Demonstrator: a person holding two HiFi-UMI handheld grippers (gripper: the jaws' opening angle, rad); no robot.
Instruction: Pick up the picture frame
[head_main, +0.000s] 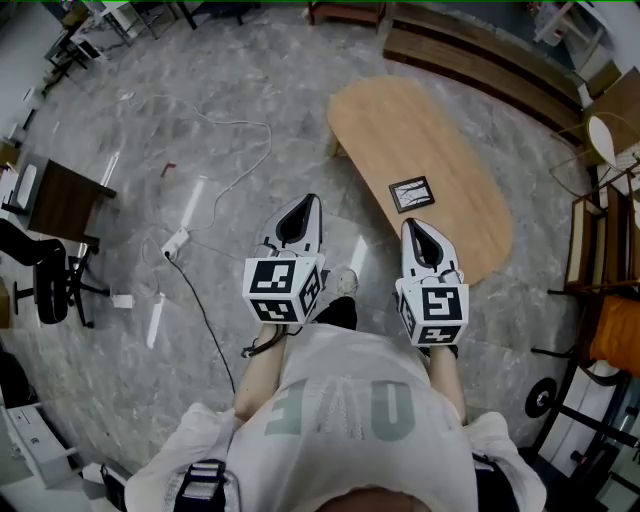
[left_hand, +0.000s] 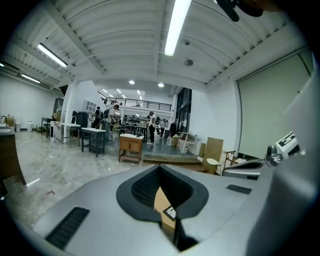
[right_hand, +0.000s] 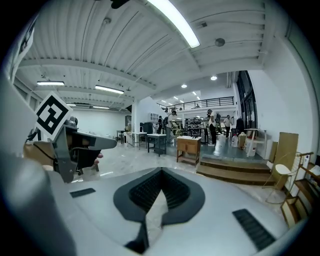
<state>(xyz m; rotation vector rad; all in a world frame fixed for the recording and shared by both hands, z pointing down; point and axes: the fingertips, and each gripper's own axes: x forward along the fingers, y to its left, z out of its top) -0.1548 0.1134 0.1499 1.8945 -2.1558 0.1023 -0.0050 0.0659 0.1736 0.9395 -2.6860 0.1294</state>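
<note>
White T-shirt (head_main: 340, 410) lettering is unreadable; grey left gripper (head_main: 305, 208) and right gripper (head_main: 415, 232) are closed, empty, near a small black picture frame (head_main: 411, 194) on the oval wooden table (head_main: 420, 130).

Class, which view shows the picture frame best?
The head view: the whole picture frame lies flat on the table. The left gripper view catches only a corner; the right gripper view shows none.

The person wears a loose white T-shirt (head_main: 345, 420) with pale grey-green lettering across the chest, black trousers (head_main: 337, 313) and a white shoe (head_main: 346, 282). The left gripper (head_main: 306, 203) and right gripper (head_main: 412, 226) have light-grey shells with black ribbed pads. Each carries a white cube (head_main: 283, 288) printed with black square markers.
</note>
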